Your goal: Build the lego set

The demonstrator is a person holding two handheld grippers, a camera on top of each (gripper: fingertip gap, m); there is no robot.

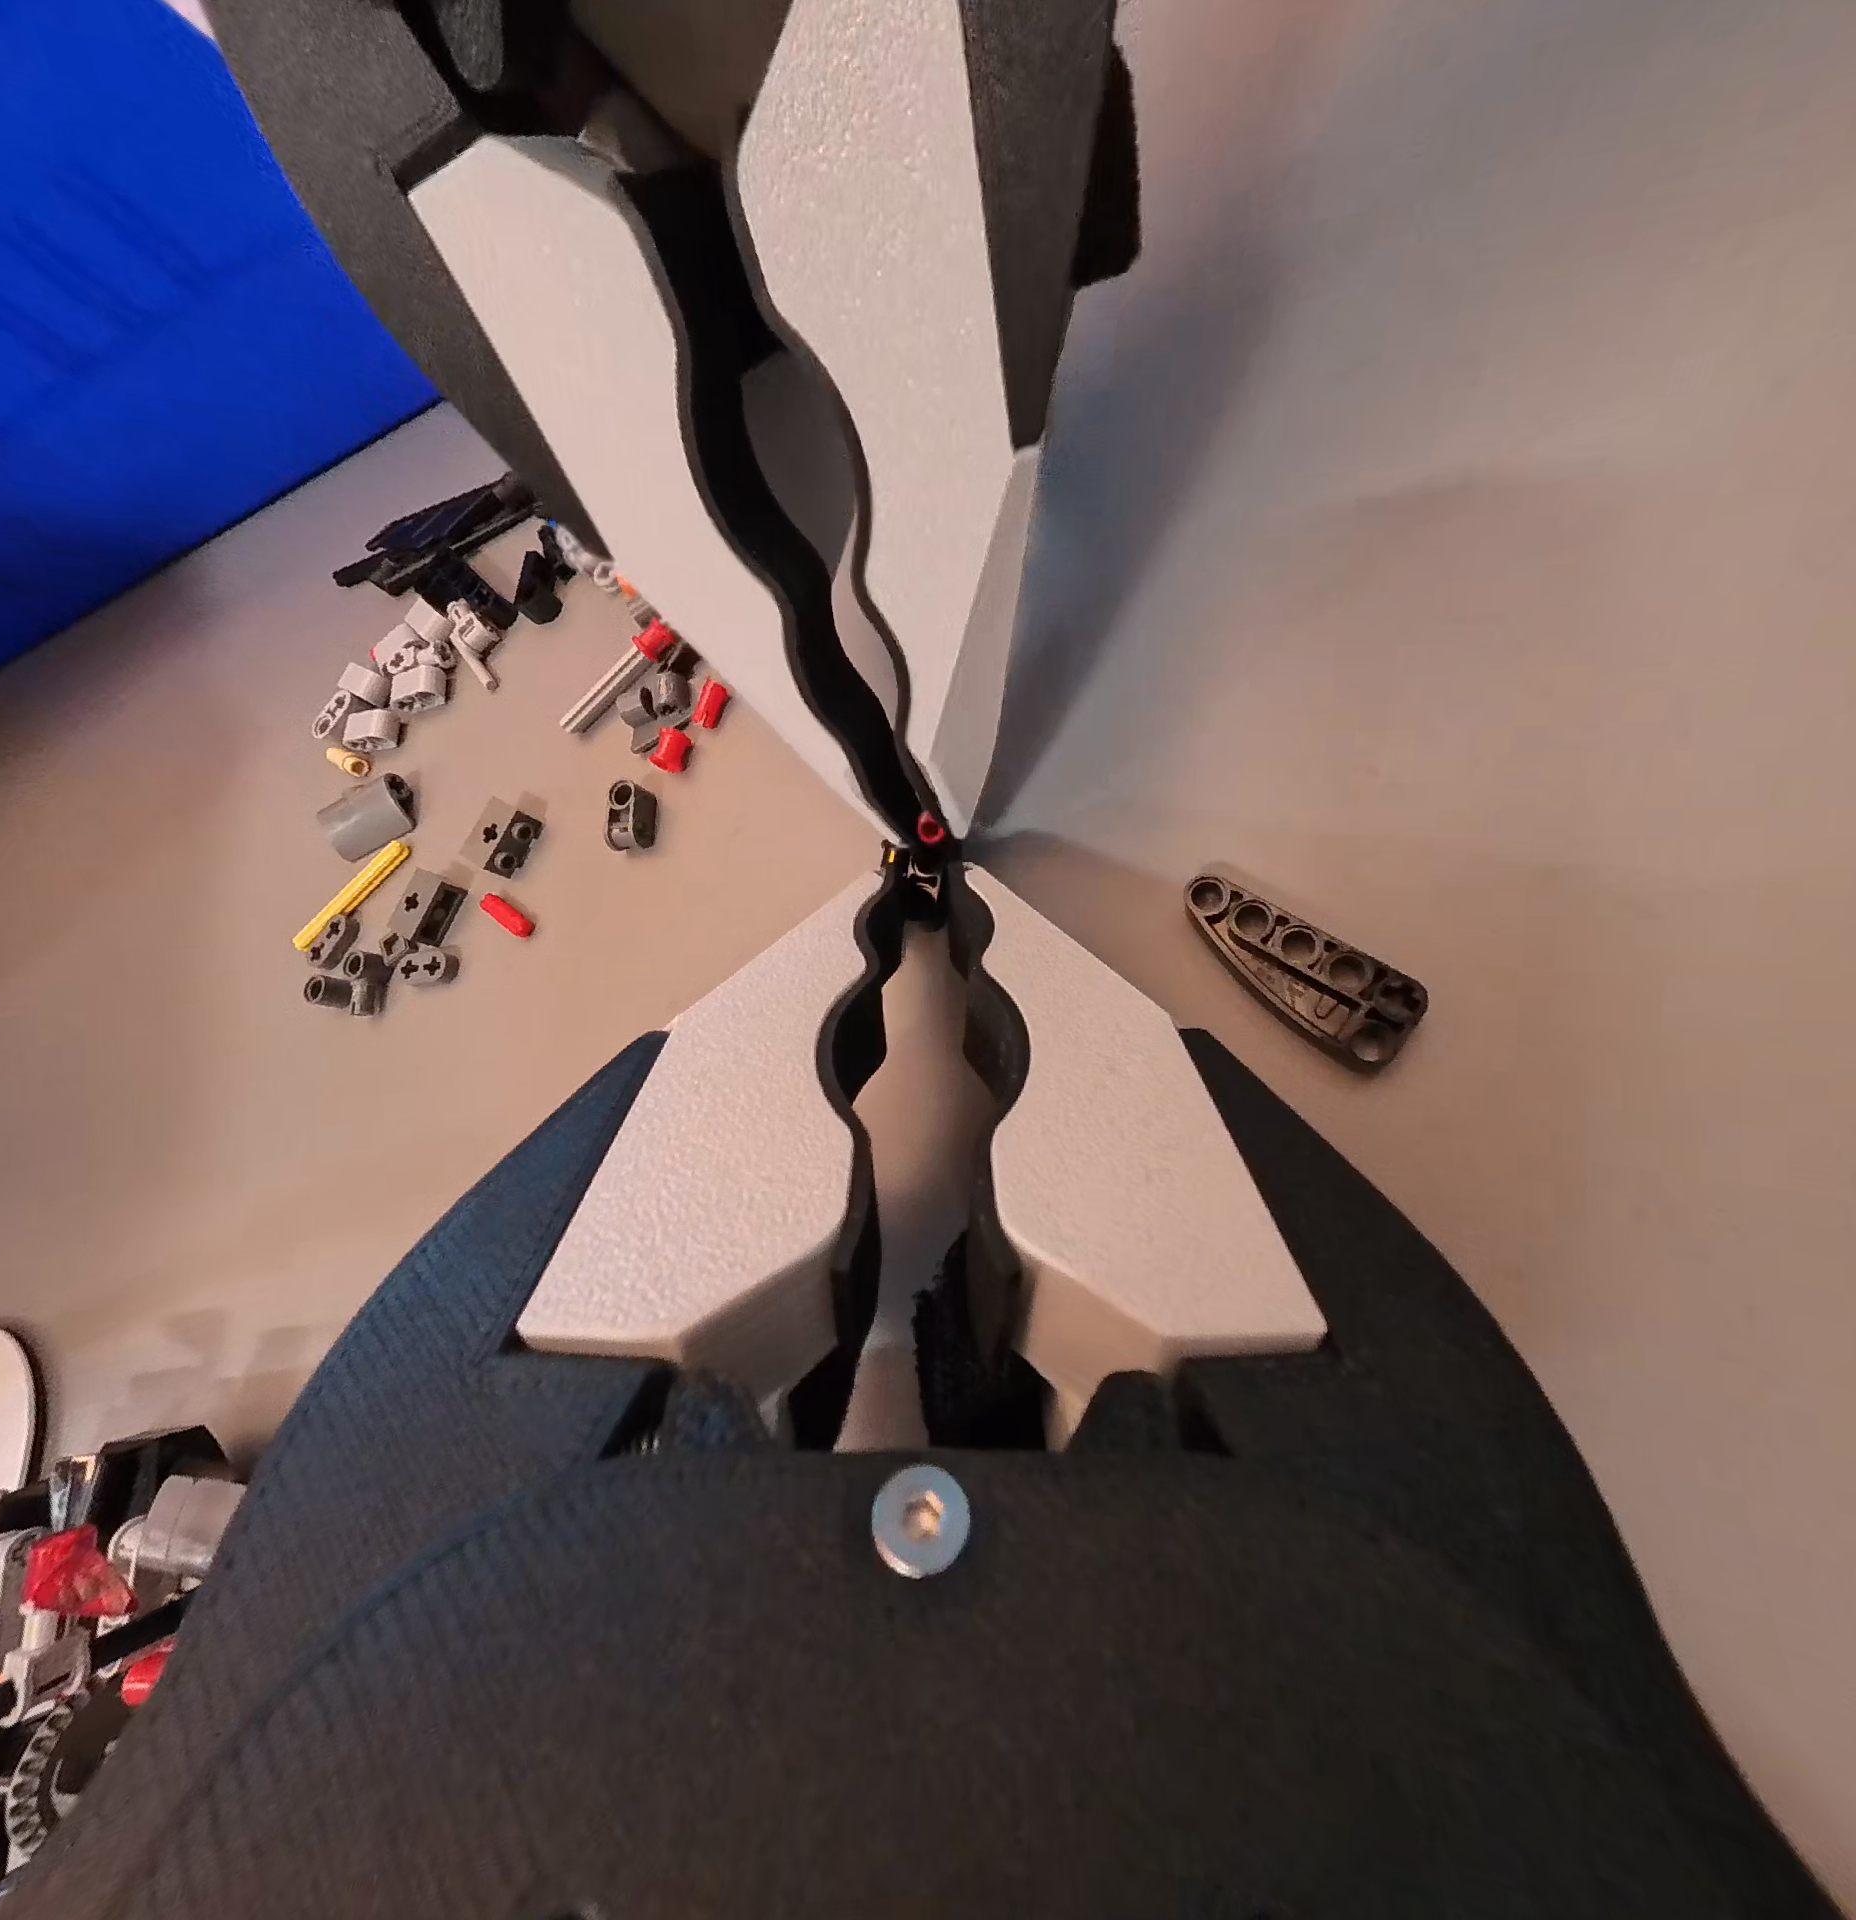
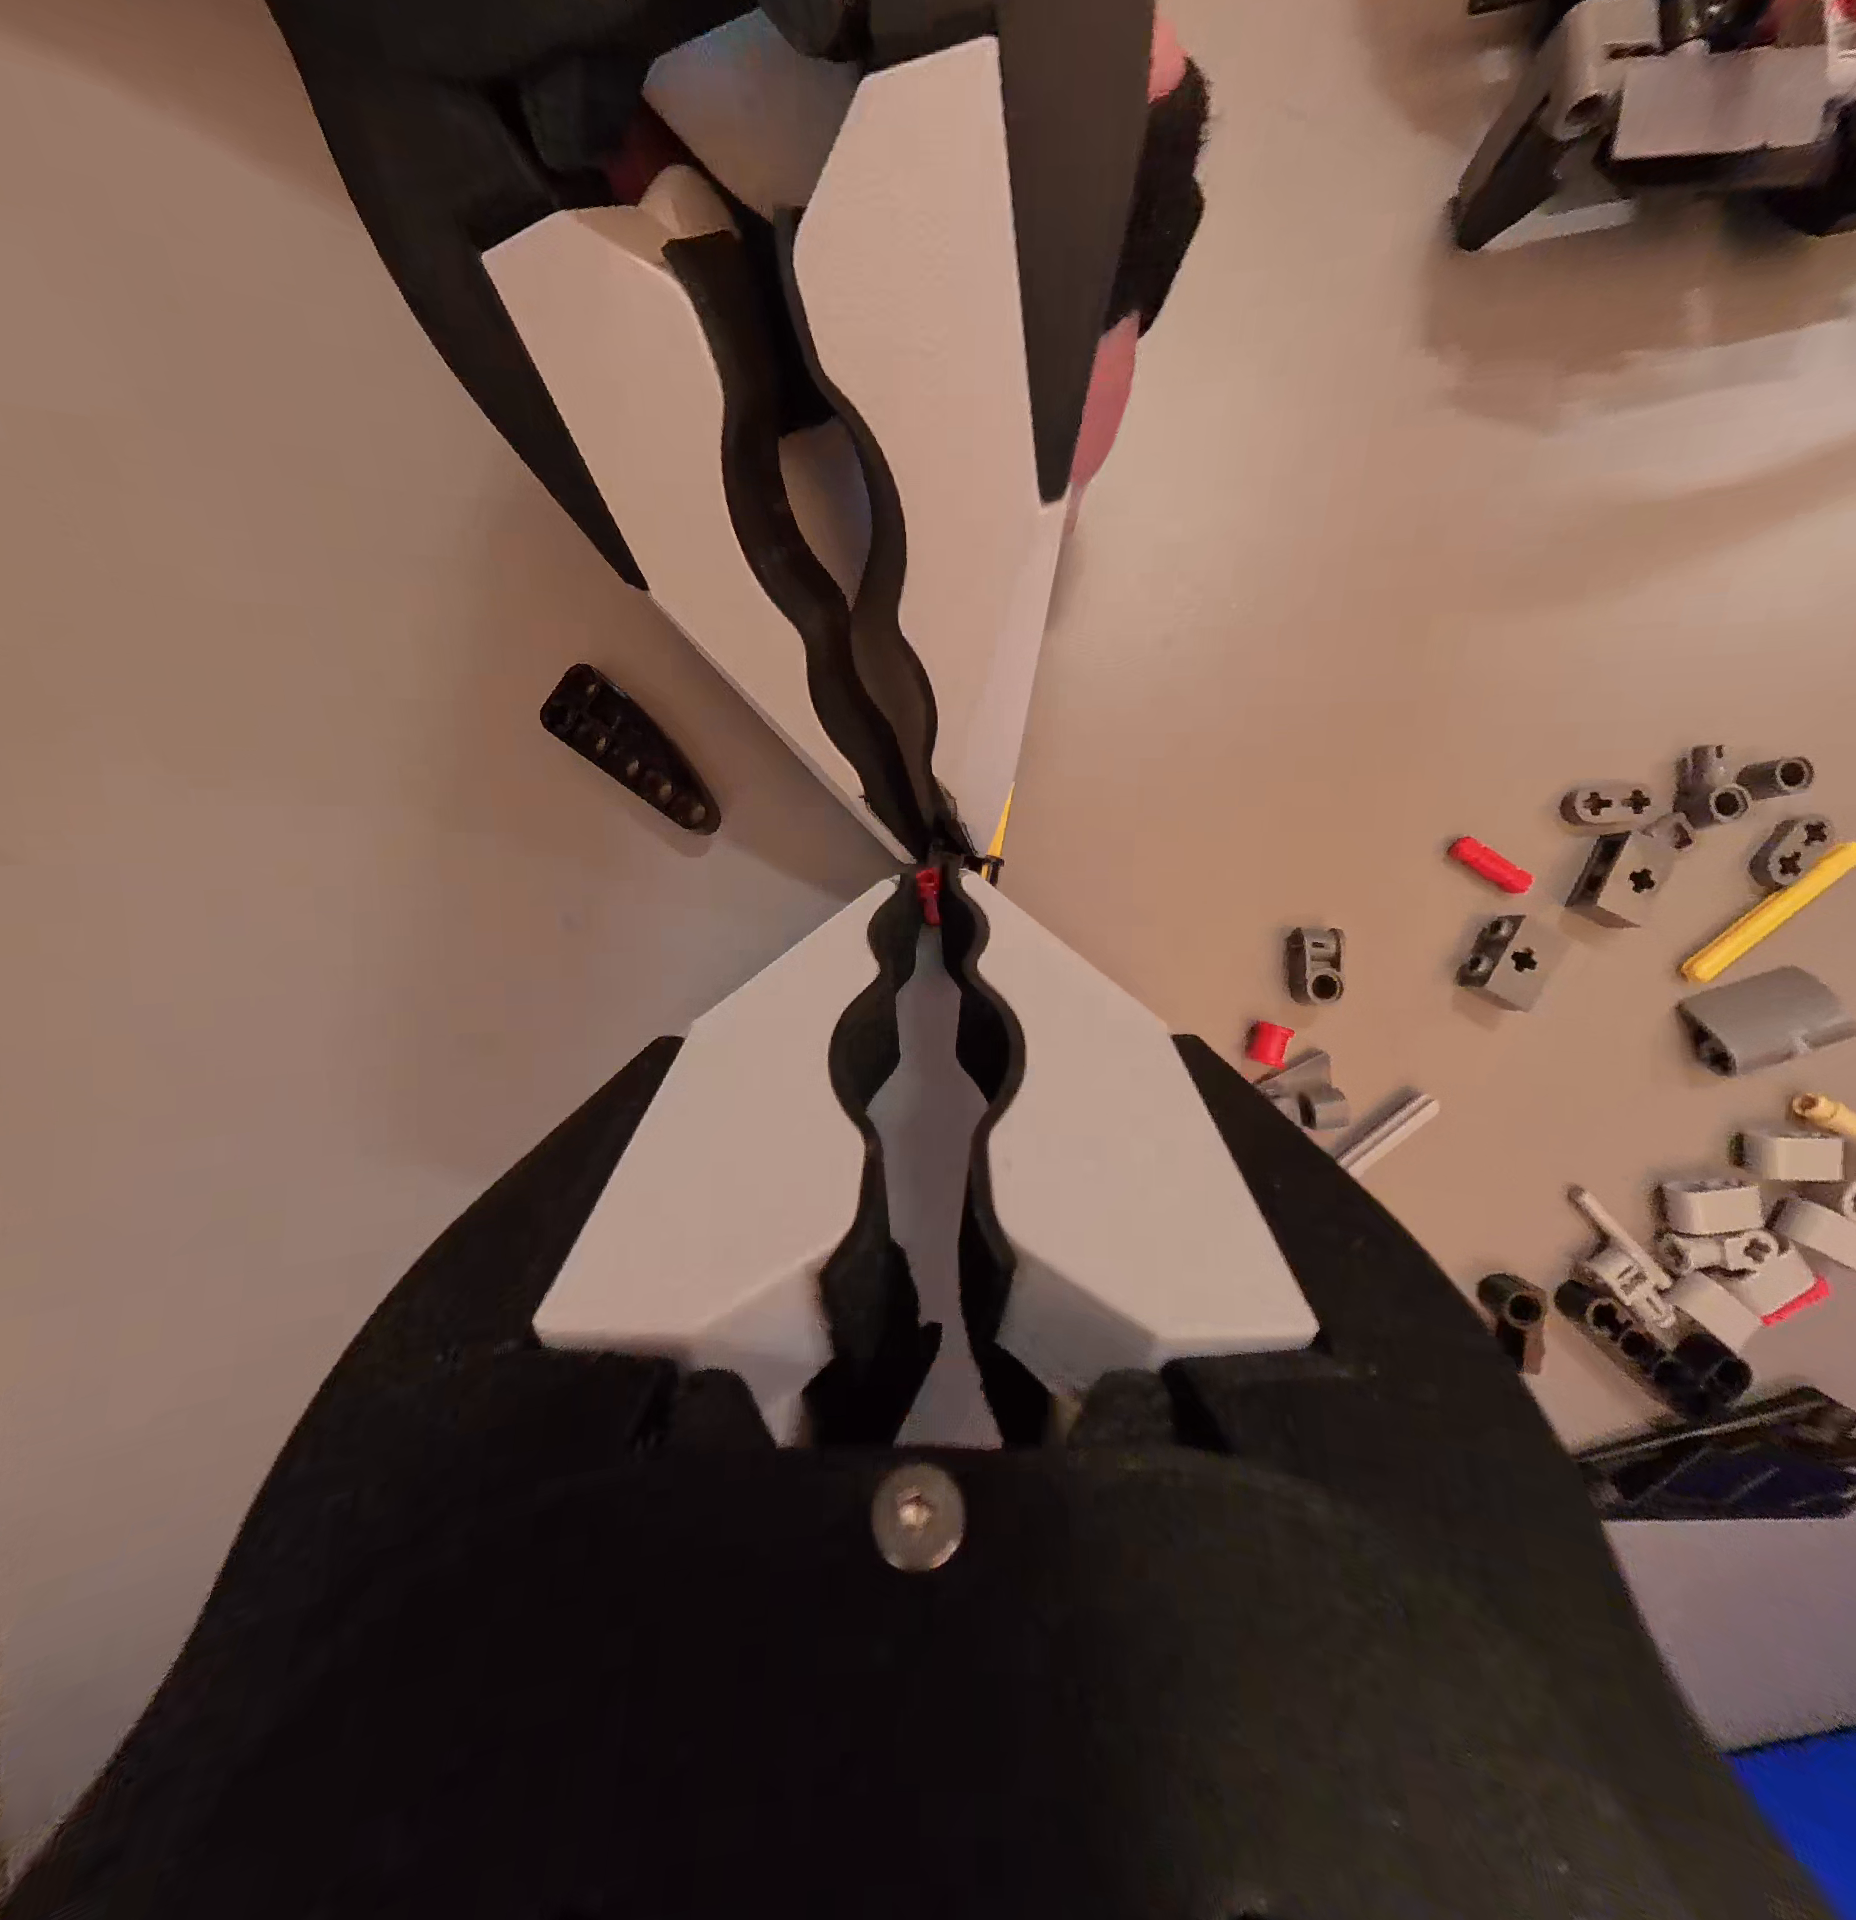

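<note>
My left gripper (image 1: 922, 902) is shut on a small black connector (image 1: 919, 881); a yellow bit (image 2: 1000, 831) shows beside it in the right wrist view. My right gripper (image 2: 929, 902) is shut on a small red pin (image 2: 928, 891). The two grippers meet tip to tip above the table, and the red pin (image 1: 929, 828) touches the black connector. The right gripper (image 1: 919, 800) comes in from the top of the left wrist view. The left gripper (image 2: 929, 821) comes in from the top of the right wrist view. How far the pin sits in the connector is hidden by the fingers.
A black tapered beam with holes (image 1: 1308, 971) (image 2: 630, 750) lies alone beside the tips. Several loose grey, red and yellow parts (image 1: 425, 790) (image 2: 1682, 1039) lie on the beige table (image 1: 1526, 520). A part-built model (image 1: 62, 1621) (image 2: 1672, 104) stands at one edge. A blue surface (image 1: 124, 291) borders the table.
</note>
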